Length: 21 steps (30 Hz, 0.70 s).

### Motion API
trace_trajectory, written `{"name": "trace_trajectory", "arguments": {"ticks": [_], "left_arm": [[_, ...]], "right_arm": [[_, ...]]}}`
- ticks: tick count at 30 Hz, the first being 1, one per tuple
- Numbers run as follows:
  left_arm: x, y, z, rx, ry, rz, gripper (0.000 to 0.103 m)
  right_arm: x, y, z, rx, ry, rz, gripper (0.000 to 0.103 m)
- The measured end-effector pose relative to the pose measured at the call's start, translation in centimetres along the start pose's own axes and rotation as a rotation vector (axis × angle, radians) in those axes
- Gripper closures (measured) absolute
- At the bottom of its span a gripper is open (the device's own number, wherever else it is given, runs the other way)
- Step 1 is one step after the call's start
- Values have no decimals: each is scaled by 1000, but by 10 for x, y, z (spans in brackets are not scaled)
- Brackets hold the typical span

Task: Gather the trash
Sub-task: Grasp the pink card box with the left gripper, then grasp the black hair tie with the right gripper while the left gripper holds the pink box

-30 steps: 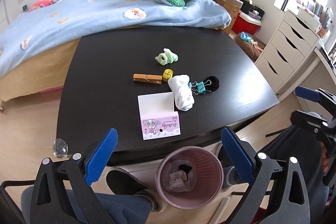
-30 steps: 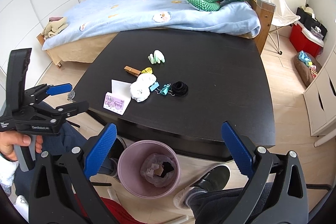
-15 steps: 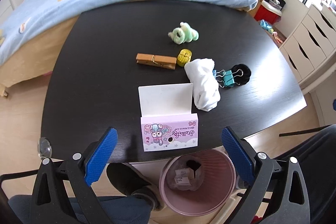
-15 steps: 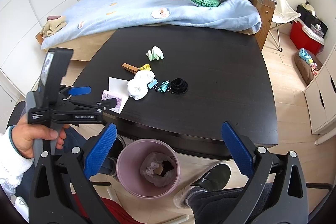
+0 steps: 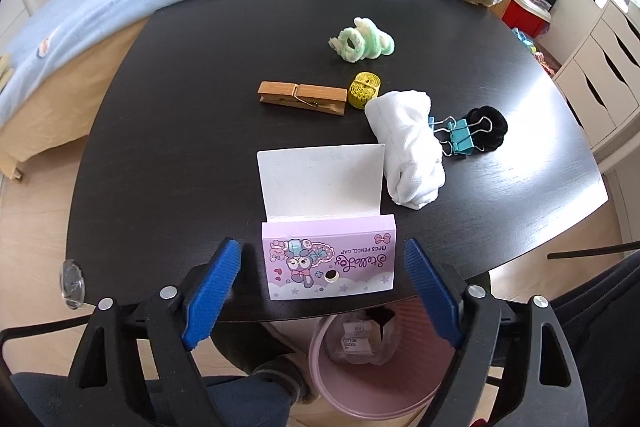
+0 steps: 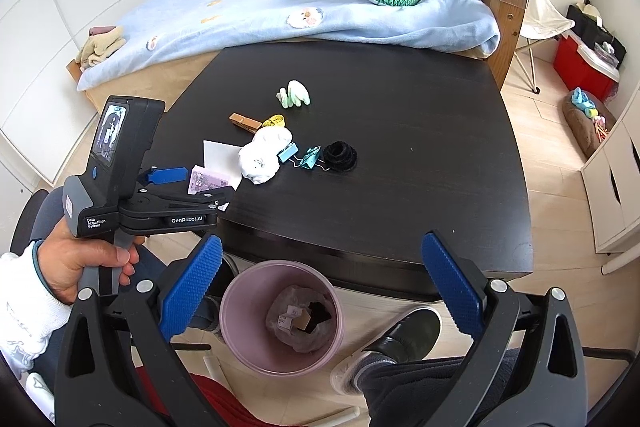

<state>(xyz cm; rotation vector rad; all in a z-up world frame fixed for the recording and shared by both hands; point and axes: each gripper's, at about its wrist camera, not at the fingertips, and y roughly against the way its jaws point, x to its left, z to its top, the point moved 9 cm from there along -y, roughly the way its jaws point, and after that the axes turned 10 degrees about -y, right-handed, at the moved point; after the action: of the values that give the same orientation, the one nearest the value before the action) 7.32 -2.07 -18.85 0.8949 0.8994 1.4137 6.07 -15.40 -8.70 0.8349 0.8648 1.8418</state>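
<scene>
- The left gripper (image 5: 322, 287) is tipped steeply down over the near edge of the dark brown tabletop (image 5: 192, 131). Its blue-padded jaws stand either side of the pink-and-white cardboard pencil-cap packet (image 5: 329, 259) and have just been closing in. Neither pad touches the card yet, so nothing is held.
- That packet lies flat with its white flap folded open toward the middle of the tabletop. It looks like empty packaging, and I take it to be the trash this hand is after.
- It sits right at the tabletop's edge, almost directly above the round pink plastic wastebasket (image 6: 244, 311) on the floor. Judging by that, the carry should be short once the grip is made.
- The wastebasket already holds a crumpled clear bag and a small label, so the collecting seems partly done.
- The right gripper (image 6: 320, 291) hangs wide open and empty above the wastebasket, well short of the tabletop, apparently waiting its turn.
- Just beyond the packet's right corner lies a rolled white cloth bundle (image 5: 408, 151), close to the right pad's path. A careless squeeze might catch it.
- Farther back are a wooden clothespin (image 5: 302, 98), a small yellow tape roll (image 5: 364, 90), teal binder clips (image 5: 460, 137), a black scrunchie (image 5: 490, 125) and a green-and-white fuzzy twist (image 5: 362, 43). These look like keepers rather than rubbish.
</scene>
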Motion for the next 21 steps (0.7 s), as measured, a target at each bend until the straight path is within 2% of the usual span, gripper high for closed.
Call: {"name": "trace_trajectory", "arguments": {"ticks": [5, 13, 21], "left_arm": [[-1, -2, -2, 4, -4, -14, 40], [7, 5, 1, -22, 0, -12, 41], [13, 27, 11, -81, -28, -10, 41]], "right_arm": [[0, -4, 0, 5, 0, 1, 5], [4, -10, 4, 9, 11, 7, 5], [7, -25, 17, 26, 38, 3, 5]]}}
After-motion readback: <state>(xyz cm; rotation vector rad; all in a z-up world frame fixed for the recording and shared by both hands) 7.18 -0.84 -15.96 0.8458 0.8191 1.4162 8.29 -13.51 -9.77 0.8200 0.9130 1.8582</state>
